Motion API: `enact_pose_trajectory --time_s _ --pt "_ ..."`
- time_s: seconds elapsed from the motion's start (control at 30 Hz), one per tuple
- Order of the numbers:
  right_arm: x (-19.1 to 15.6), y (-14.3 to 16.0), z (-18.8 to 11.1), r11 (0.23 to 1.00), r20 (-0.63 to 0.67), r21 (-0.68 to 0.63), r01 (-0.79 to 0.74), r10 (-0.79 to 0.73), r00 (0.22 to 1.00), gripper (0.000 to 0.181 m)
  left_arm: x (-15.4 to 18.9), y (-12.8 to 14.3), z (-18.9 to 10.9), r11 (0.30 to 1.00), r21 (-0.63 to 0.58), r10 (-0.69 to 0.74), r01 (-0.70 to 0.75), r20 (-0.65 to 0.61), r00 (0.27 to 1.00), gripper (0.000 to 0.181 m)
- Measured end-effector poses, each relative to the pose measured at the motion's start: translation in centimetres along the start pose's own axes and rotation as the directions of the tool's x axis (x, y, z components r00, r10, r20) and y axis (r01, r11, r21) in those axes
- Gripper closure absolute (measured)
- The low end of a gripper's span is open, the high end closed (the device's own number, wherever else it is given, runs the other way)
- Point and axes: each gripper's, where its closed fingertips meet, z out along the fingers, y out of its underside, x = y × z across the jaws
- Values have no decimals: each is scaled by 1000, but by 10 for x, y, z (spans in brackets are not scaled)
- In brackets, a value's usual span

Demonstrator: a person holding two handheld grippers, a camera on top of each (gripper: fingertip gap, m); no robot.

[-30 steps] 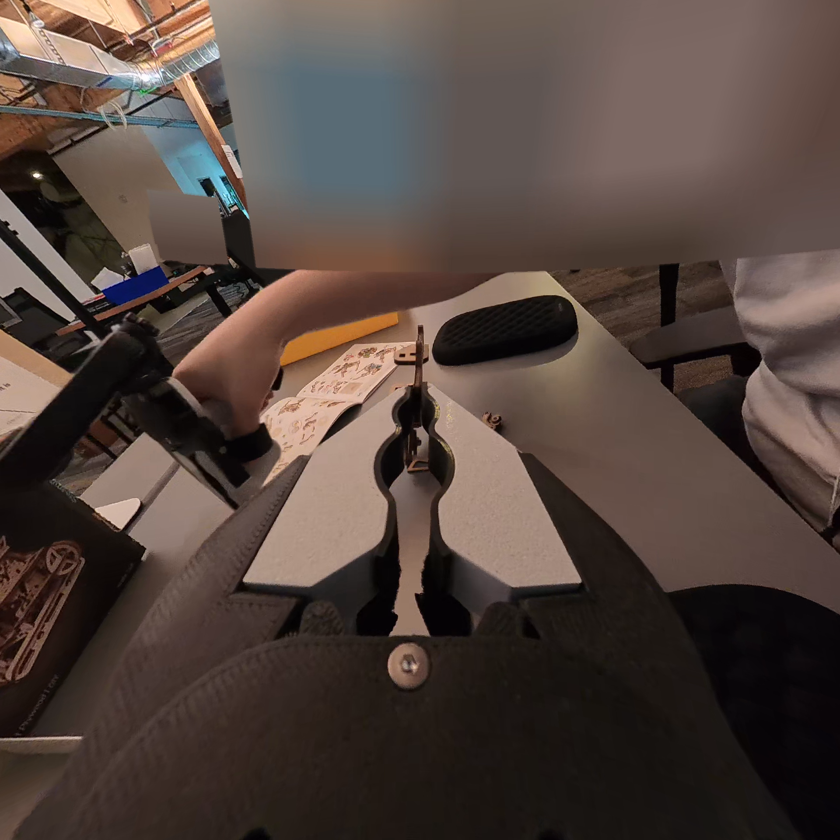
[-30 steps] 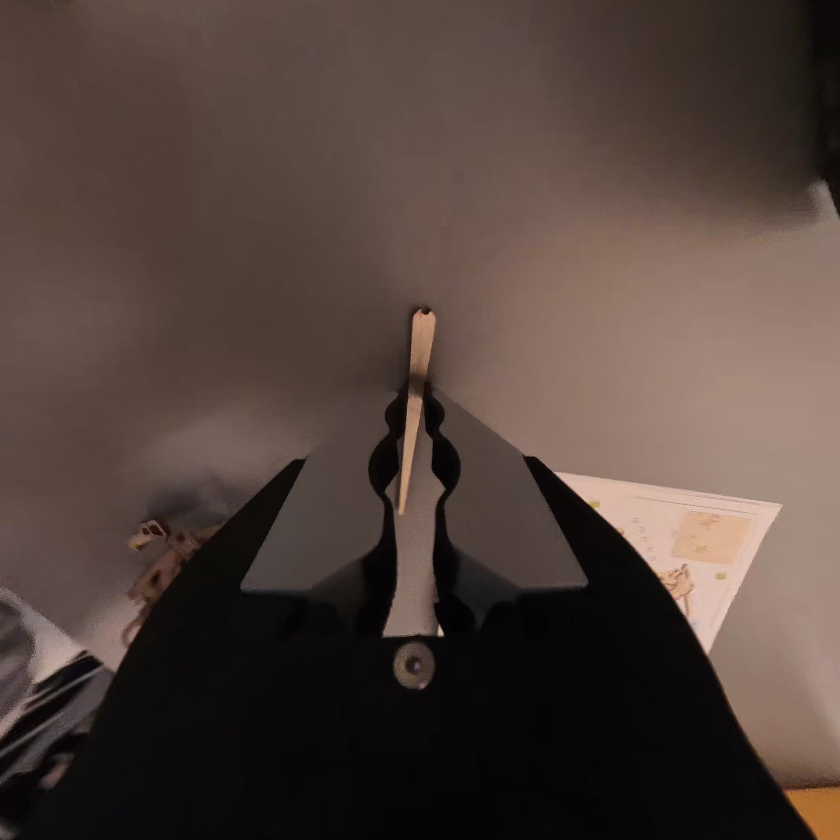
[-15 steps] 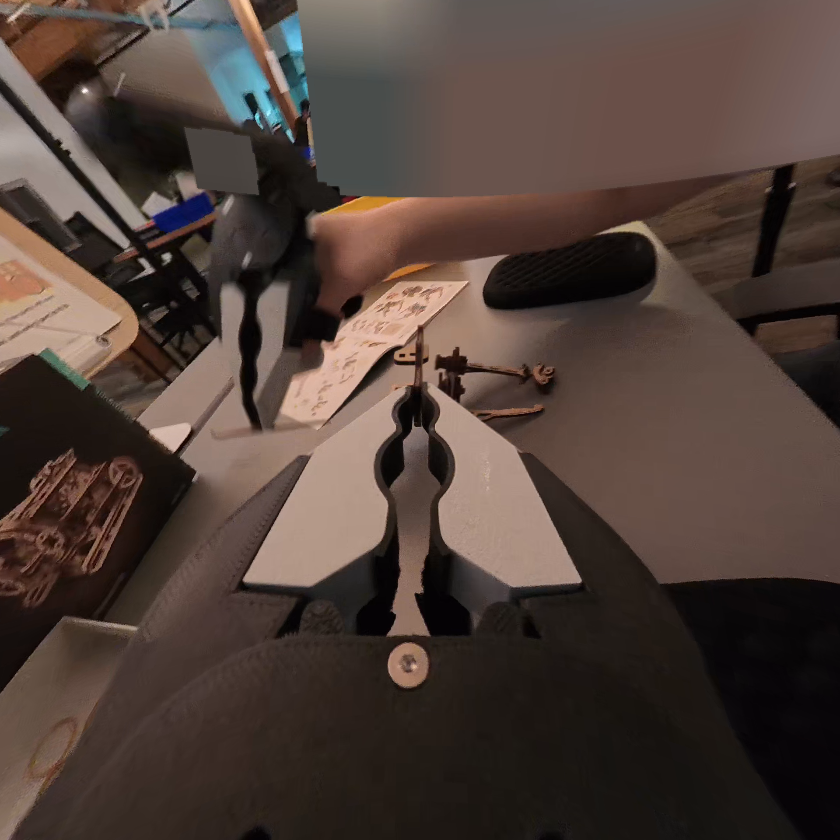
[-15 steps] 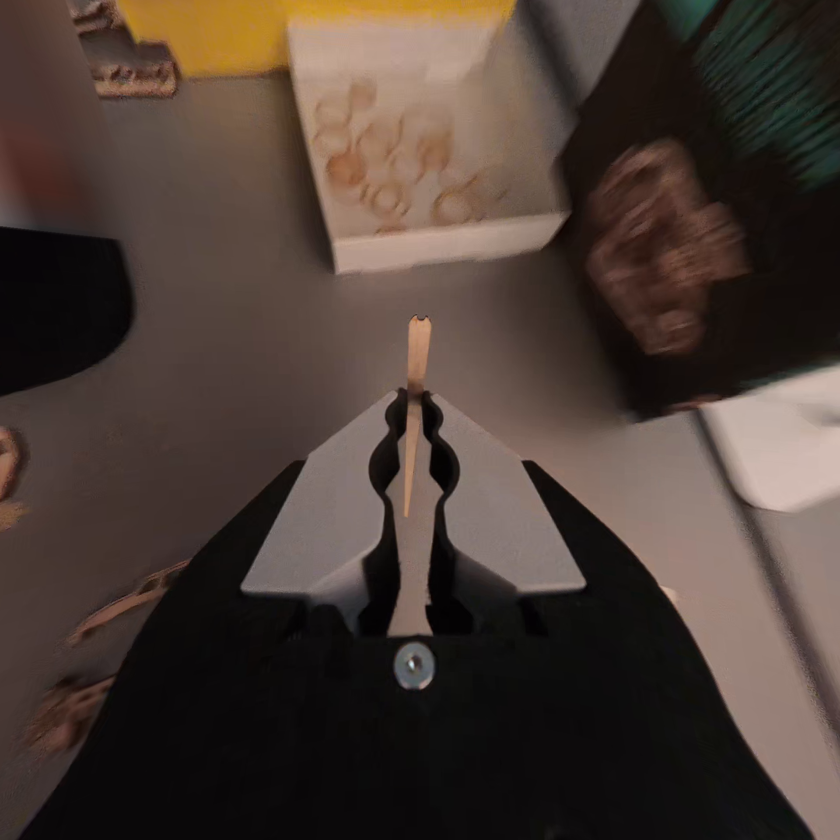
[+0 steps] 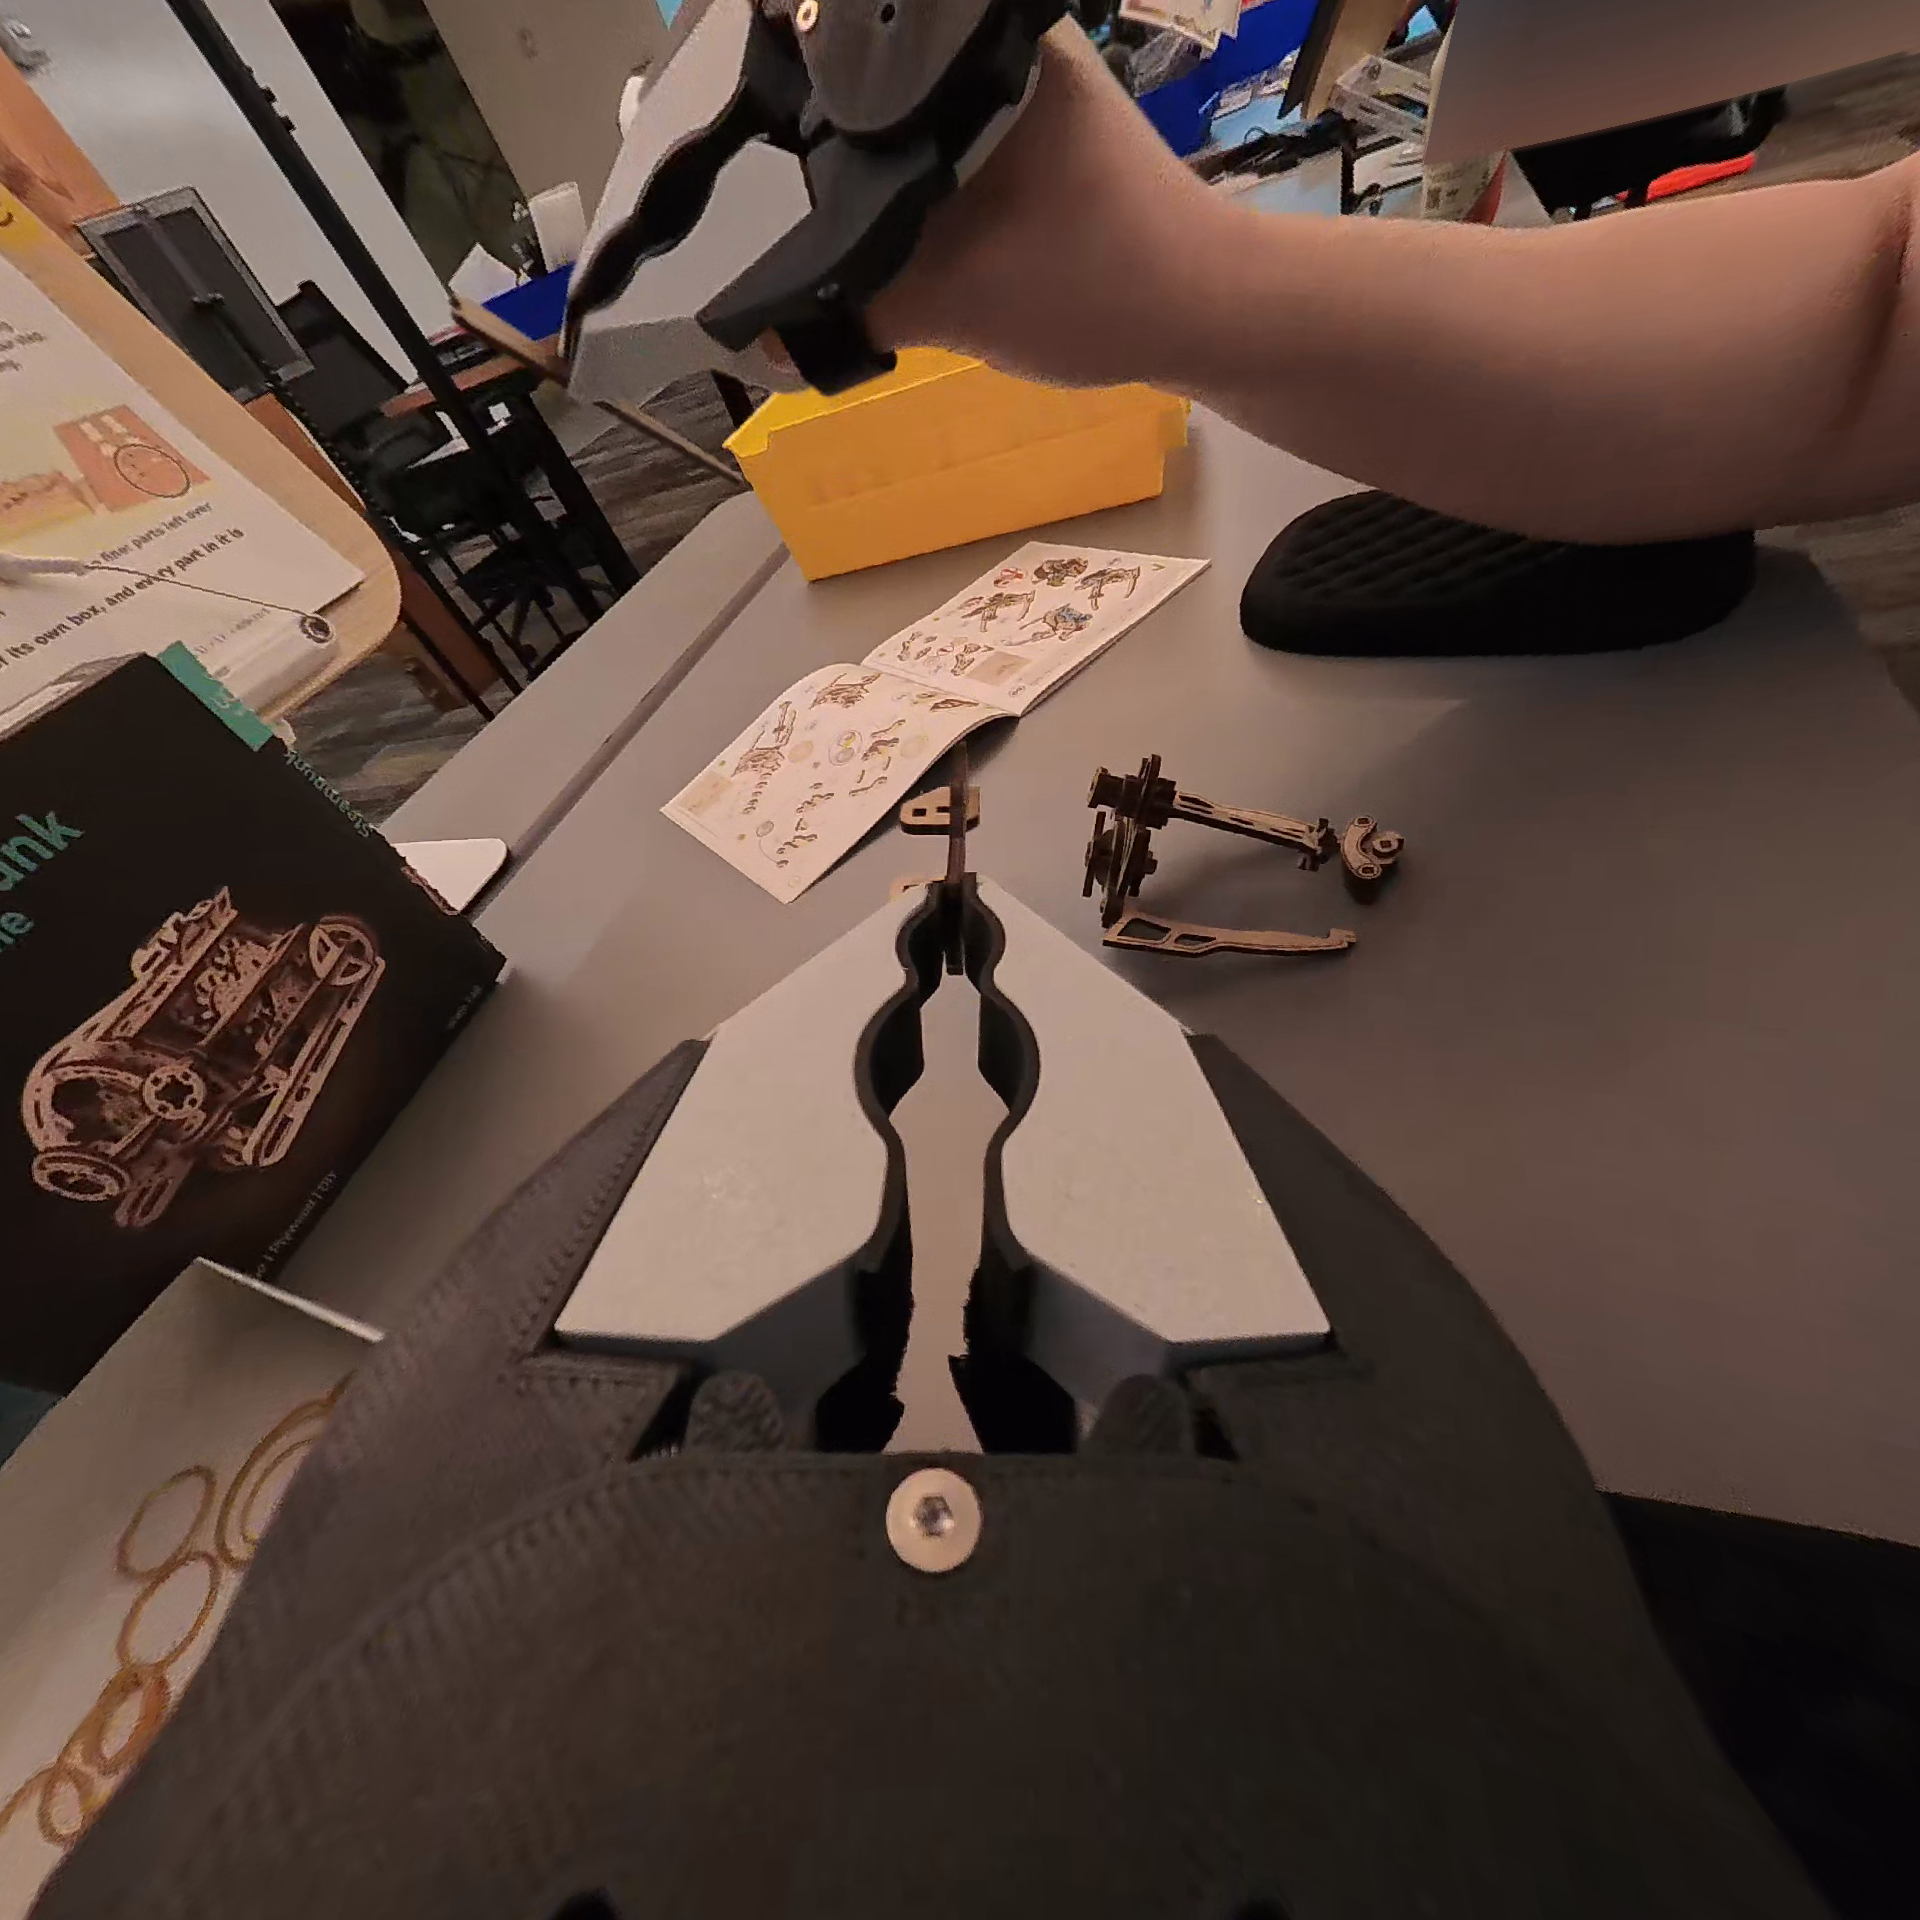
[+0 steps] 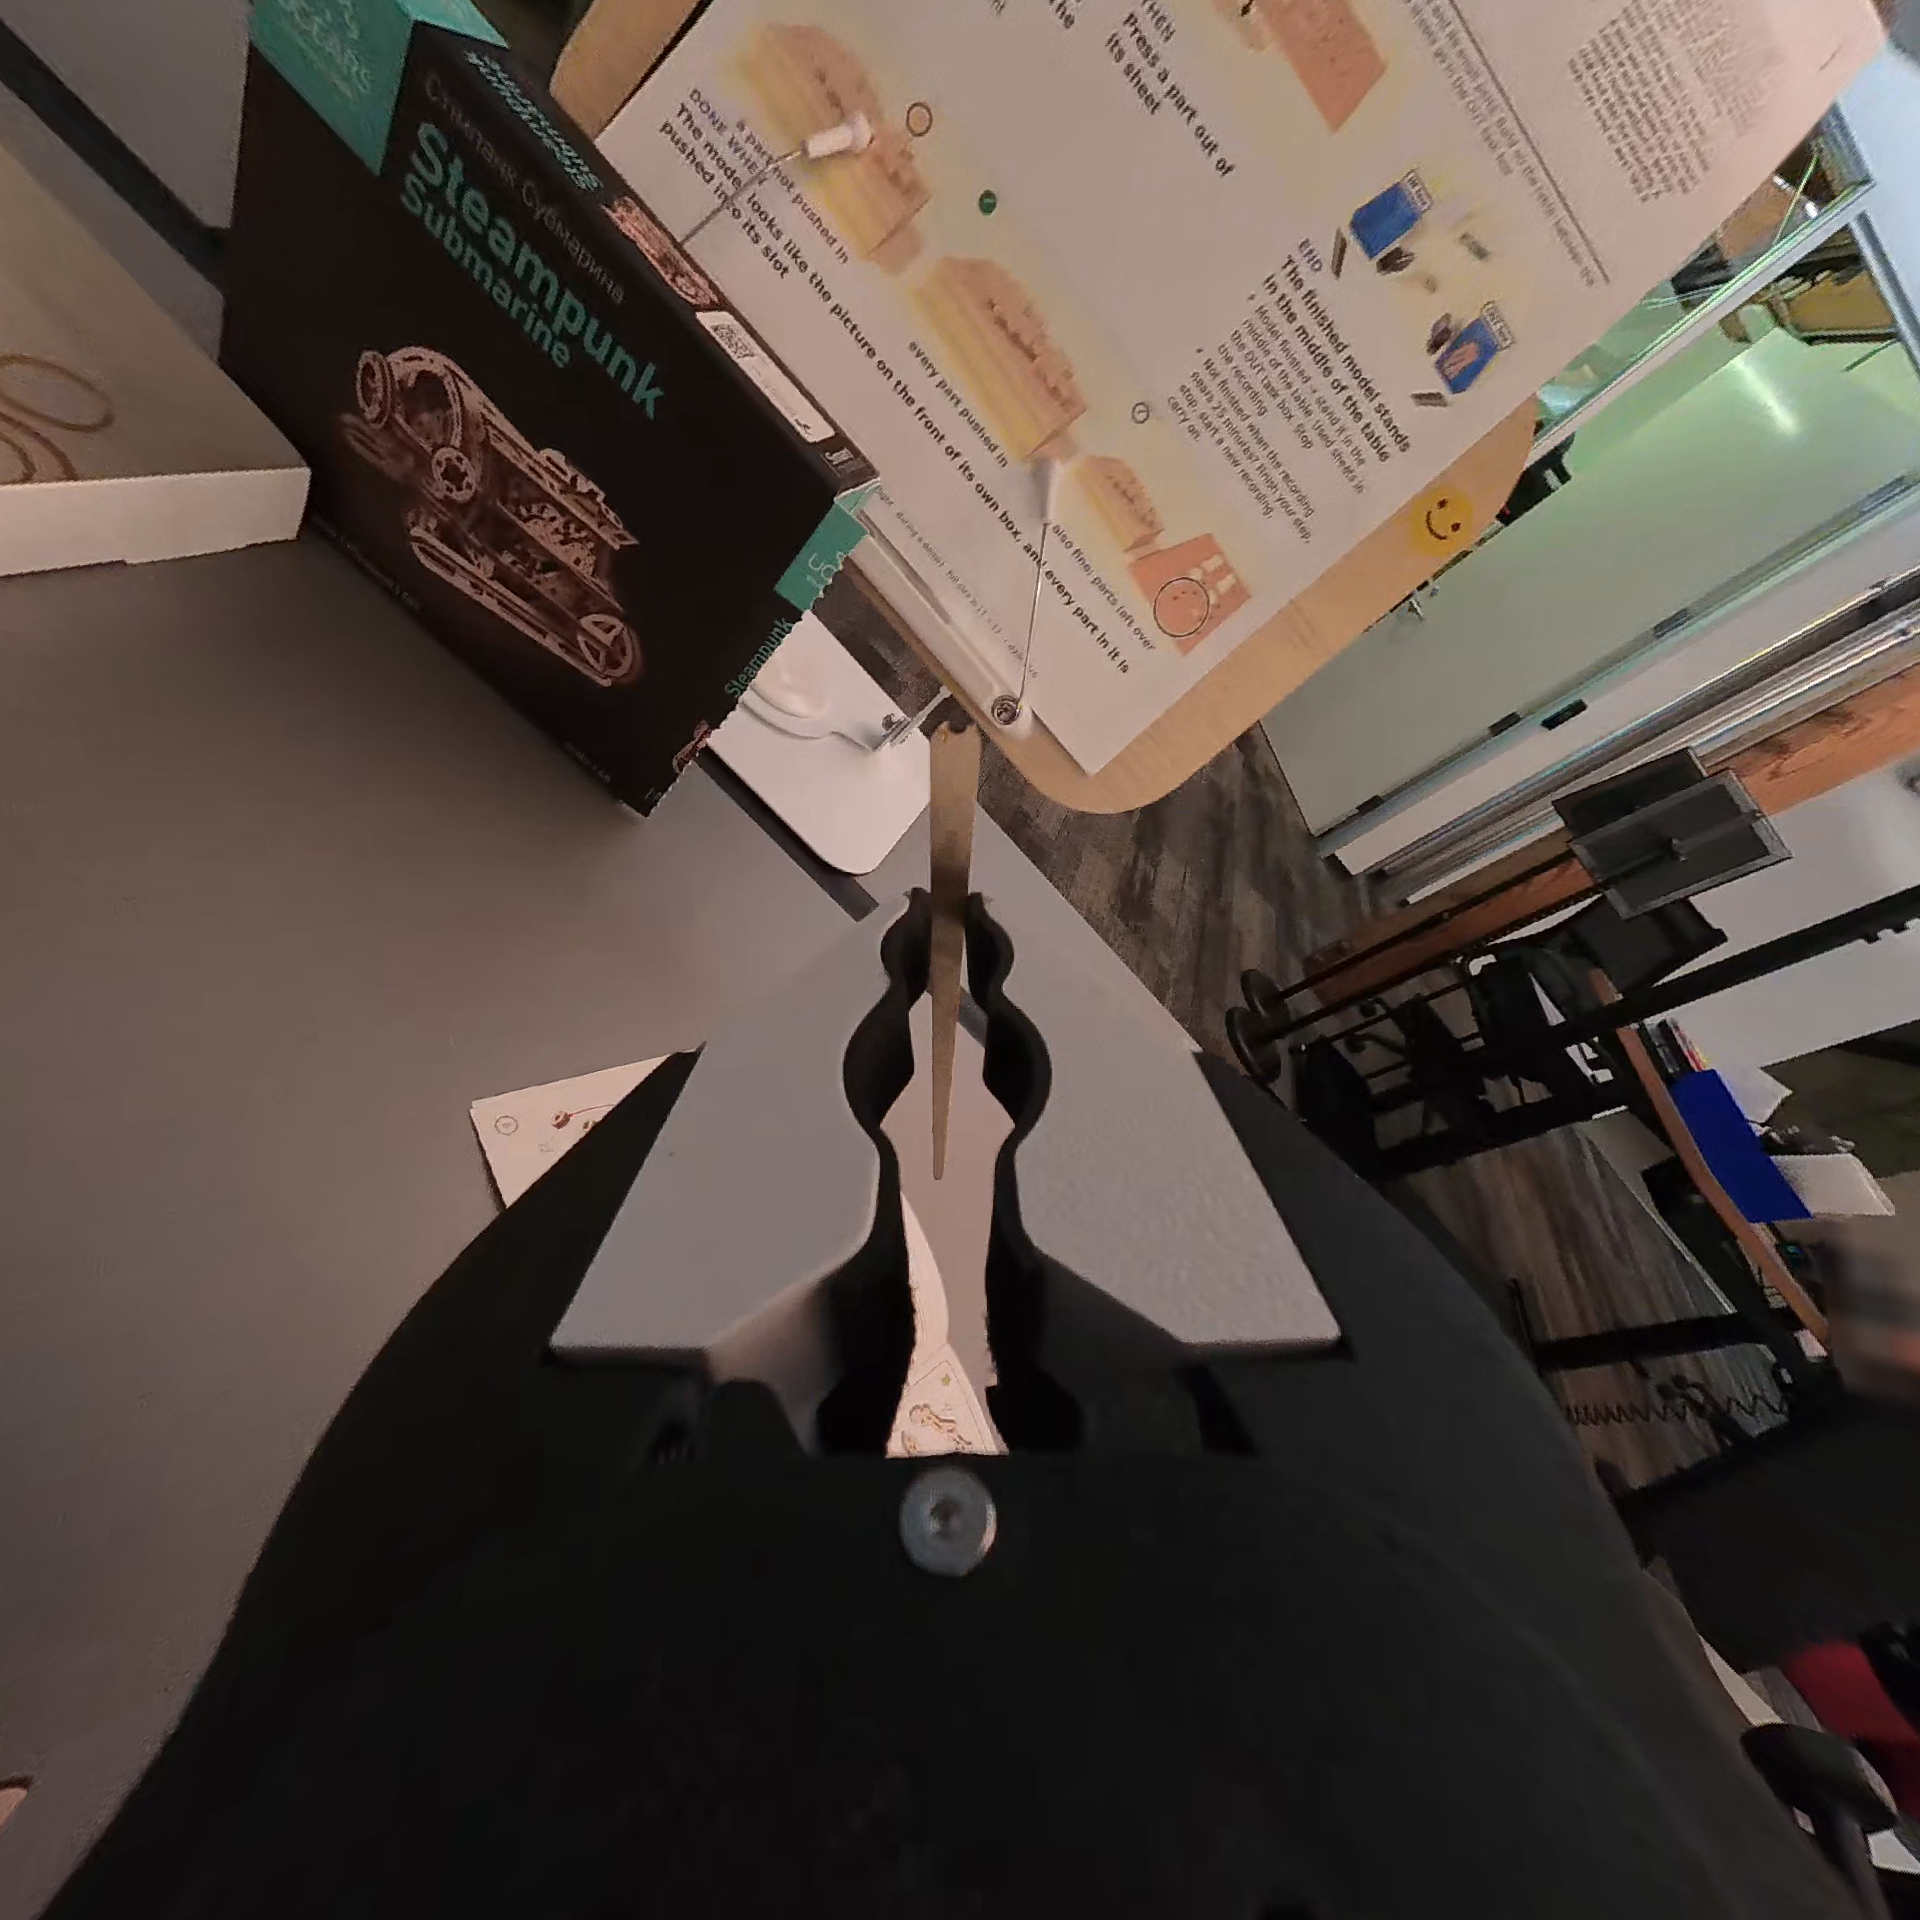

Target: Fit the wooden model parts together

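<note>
My left gripper (image 5: 948, 902) is shut on a small flat wooden part (image 5: 954, 821), seen edge-on, with a cross piece on it, held above the grey table (image 5: 1558, 1039). A part-built wooden assembly (image 5: 1226, 831) and a loose thin wooden strip (image 5: 1226, 937) lie on the table to its right. My right gripper (image 6: 943, 914) is shut on a thin, tapered wooden strip (image 6: 951, 831) that sticks out past the tips. In the left wrist view the right gripper (image 5: 582, 301) is raised high at the upper left, held by a hand.
An open instruction booklet (image 5: 925, 707), a yellow bin (image 5: 966, 468) and a black padded rest (image 5: 1496, 571) lie at the back. A dark model box (image 5: 177, 997), a white box (image 5: 156, 1507) and an instruction board (image 6: 1143, 312) stand at the left. The gap from one gripper's tips to the other's is roughly 20 cm.
The right gripper has lifted off the table and swung upward with its strip. The left gripper has drawn back, bringing the wooden assembly into view.
</note>
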Motion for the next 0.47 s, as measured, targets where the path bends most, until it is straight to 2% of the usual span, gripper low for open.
enact_pose_trajectory --time_s 0.17,0.23,0.27,0.33,0.37,0.4,0.43,0.47 --pt "-4 1 1 1000 23 19 13 -14 1000 177 -1 -7 2 1000 24 -8 9 -22 1000 181" --pt "-16 -9 -2 996 150 83 -42 29 988 176 0 -17 2 998 60 19 -15 -57 998 181" --pt "-30 -26 -13 980 300 170 -103 48 953 176 3 -25 1 996 83 42 -33 -105 994 181" --pt "-36 -71 -51 898 555 335 -284 55 830 176 15 -44 -5 988 137 99 -65 -259 961 181" --pt "-40 -97 -85 829 711 407 -384 -24 703 176 21 -57 -9 983 174 121 -64 -342 932 181" --pt "-41 -116 -122 760 834 427 -489 -123 537 176 26 -70 -13 976 213 142 -54 -426 893 181" --pt "-35 -129 -150 711 902 399 -579 -191 388 177 32 -82 -19 971 236 154 -30 -527 836 181" --pt "-29 -137 -175 656 918 397 -641 -290 272 177 33 -92 -21 968 251 166 -17 -584 795 181"
